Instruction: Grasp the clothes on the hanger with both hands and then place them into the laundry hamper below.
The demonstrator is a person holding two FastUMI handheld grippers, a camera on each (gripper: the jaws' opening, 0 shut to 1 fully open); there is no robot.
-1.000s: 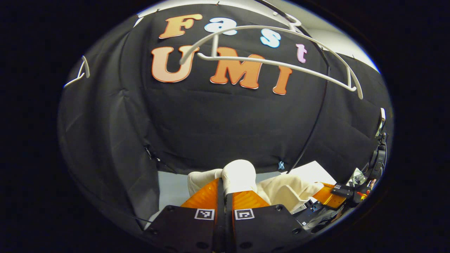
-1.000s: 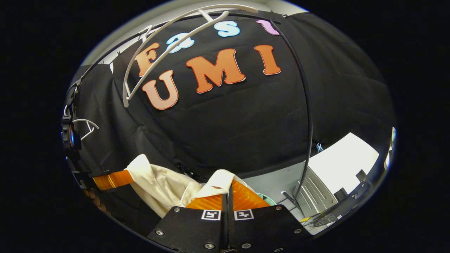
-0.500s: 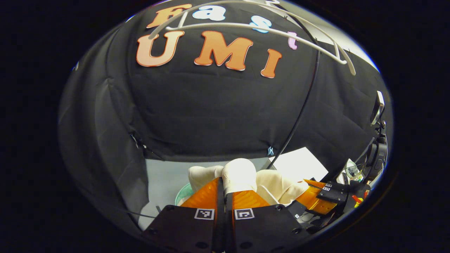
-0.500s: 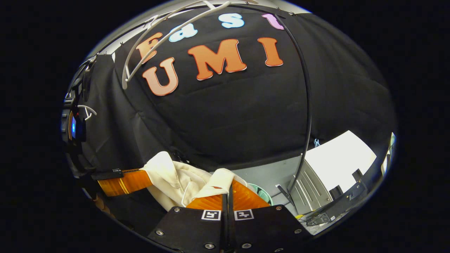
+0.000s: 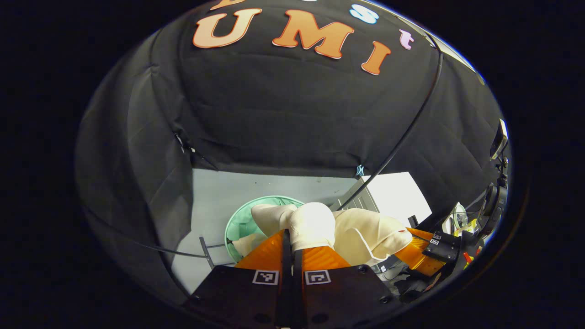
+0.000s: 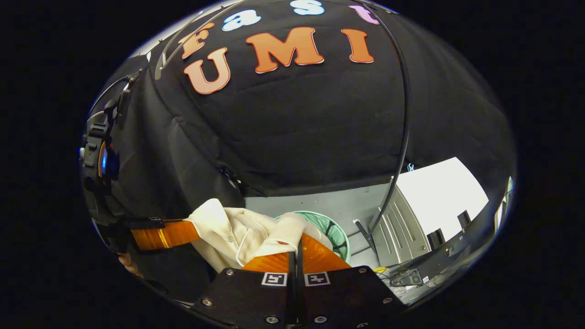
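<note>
A cream garment (image 5: 352, 230) hangs bunched between my two grippers. My left gripper (image 5: 289, 235) is shut on one bunched end of it. My right gripper (image 6: 297, 242) is shut on the garment's other end (image 6: 237, 233). In the left gripper view the right gripper (image 5: 418, 251) shows at lower right, its fingers clamped on the cloth. In the right gripper view the left gripper (image 6: 180, 230) shows at left, gripping the cloth. The round green mesh hamper (image 5: 244, 219) stands on the grey floor below the garment, also the hamper (image 6: 336, 230) just beyond my right fingers. The white hanger (image 6: 176, 43) sits high at upper left.
A black curved pole (image 5: 402, 137) of the clothes rack runs down to its foot on the floor (image 5: 256, 187). A grey metal cabinet (image 6: 402, 228) stands right of the hamper. Black cloth walls close in the back and left sides.
Both grippers have dropped lower with the garment. The hanger has slid up toward the top of both views, and the green hamper has come into sight below the cloth.
</note>
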